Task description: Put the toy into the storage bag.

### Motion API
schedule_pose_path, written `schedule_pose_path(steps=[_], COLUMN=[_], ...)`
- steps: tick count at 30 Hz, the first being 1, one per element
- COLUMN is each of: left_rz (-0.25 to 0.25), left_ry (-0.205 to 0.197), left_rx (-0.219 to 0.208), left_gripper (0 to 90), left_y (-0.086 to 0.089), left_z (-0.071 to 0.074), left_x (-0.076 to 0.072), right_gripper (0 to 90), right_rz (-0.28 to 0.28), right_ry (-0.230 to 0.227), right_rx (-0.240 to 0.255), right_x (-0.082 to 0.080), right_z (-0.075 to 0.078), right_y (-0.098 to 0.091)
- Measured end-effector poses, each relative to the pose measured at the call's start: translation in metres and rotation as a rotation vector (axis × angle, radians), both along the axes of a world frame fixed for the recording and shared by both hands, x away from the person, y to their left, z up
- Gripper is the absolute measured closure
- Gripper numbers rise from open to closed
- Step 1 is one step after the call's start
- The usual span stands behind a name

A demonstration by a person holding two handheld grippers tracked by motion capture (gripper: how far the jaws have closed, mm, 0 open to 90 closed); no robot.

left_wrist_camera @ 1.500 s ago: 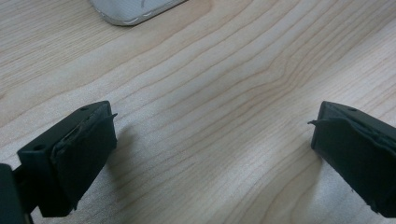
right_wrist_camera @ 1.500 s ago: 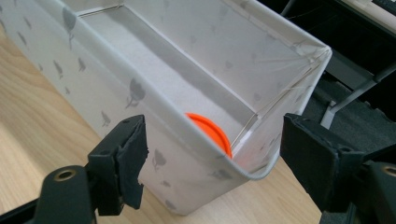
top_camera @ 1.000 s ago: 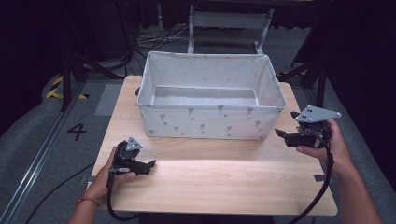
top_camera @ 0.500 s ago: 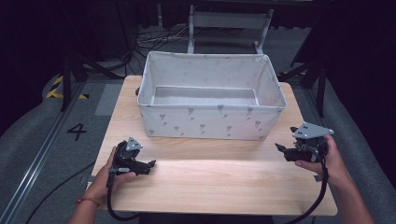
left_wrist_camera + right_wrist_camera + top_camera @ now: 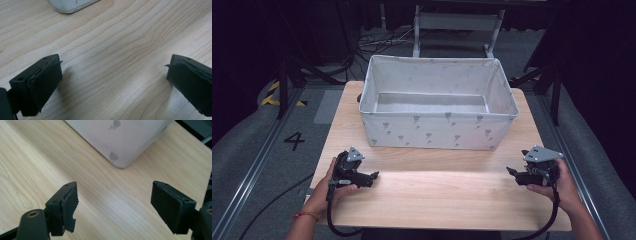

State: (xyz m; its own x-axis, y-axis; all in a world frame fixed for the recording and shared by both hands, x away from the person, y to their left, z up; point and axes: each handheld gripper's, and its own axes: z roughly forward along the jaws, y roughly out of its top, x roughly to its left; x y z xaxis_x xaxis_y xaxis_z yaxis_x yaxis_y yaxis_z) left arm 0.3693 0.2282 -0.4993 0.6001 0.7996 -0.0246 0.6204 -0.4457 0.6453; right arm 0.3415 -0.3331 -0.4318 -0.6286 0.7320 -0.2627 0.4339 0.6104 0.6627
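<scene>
Looking down from the high view, I had the left claw (image 5: 373, 176) resting low on the near left part of the wooden counter (image 5: 437, 200), its jaws spread with nothing between them and pointing across toward the middle. In the left gripper view the two black pads (image 5: 46, 82) stood well apart over bare wood grain, and a rounded bottom corner of the fabric bin (image 5: 70, 5) showed at the top edge, some way ahead of the jaws.

On my right side the right claw (image 5: 513, 173) sat near the counter's right edge, gripped by my hand (image 5: 562, 182), its jaws aimed leftward and likewise spread and empty. Its grey three-cornered plate faced up. In the right gripper view the pads (image 5: 68, 207) were wide apart above the wood, and the bin's near right corner (image 5: 120, 142), with its small grey printed marks, lay beyond them, clear of both jaws.

The bin (image 5: 437, 131) itself, a pale rectangular fabric box with soft upright walls, stood on the far half of the counter, roughly centred between the two claws and touched by neither. Its inside looked empty as far as I could see. Both cables trailed off the near edge.
</scene>
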Motion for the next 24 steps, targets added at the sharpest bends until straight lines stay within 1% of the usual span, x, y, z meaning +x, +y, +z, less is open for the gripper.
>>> schedule_pose_path(steps=[4,5,6,7,11,13,14,18,21,24], left_rz=[0.000,0.000,0.000,0.000,0.000,0.000,0.000,0.000,0.000,0.000], left_ry=[0.000,0.001,0.000,0.000,0.000,0.000,0.000,0.000,0.000,0.000], left_rx=[0.001,0.000,0.000,0.000,0.000,0.000,0.000,-0.001,0.000,0.000], left_gripper=[0.4,0.4,0.4,0.4,0.4,0.4,0.4,0.4,0.4,0.4], left_y=[0.000,0.000,0.000,0.000,0.000,0.000,0.000,0.000,0.000,0.000], left_z=[0.000,0.000,0.000,0.000,0.000,0.000,0.000,0.000,0.000,0.000], left_x=[0.000,0.000,0.000,0.000,0.000,0.000,0.000,0.000,0.000,0.000], right_gripper=[22.2,22.1,22.1,22.0,22.1,22.0,22.0,21.8,20.6,20.4], right_rz=[-0.002,-0.009,-0.009,-0.010,-0.019,-0.026,-0.026,-0.053,-0.060,-0.079], right_ry=[0.022,0.037,0.037,0.041,0.057,0.066,0.066,0.079,0.088,0.088], right_rx=[0.031,0.040,0.040,0.042,0.080,0.088,0.088,0.138,0.186,0.210], right_x=[-0.005,-0.008,-0.008,-0.009,-0.016,-0.020,-0.020,-0.027,-0.031,-0.033], right_z=[-0.016,-0.023,-0.023,-0.026,-0.040,-0.045,-0.045,-0.059,-0.063,-0.068], right_y=[-0.009,-0.013,-0.013,-0.015,-0.026,-0.031,-0.031,-0.043,-0.051,-0.056])
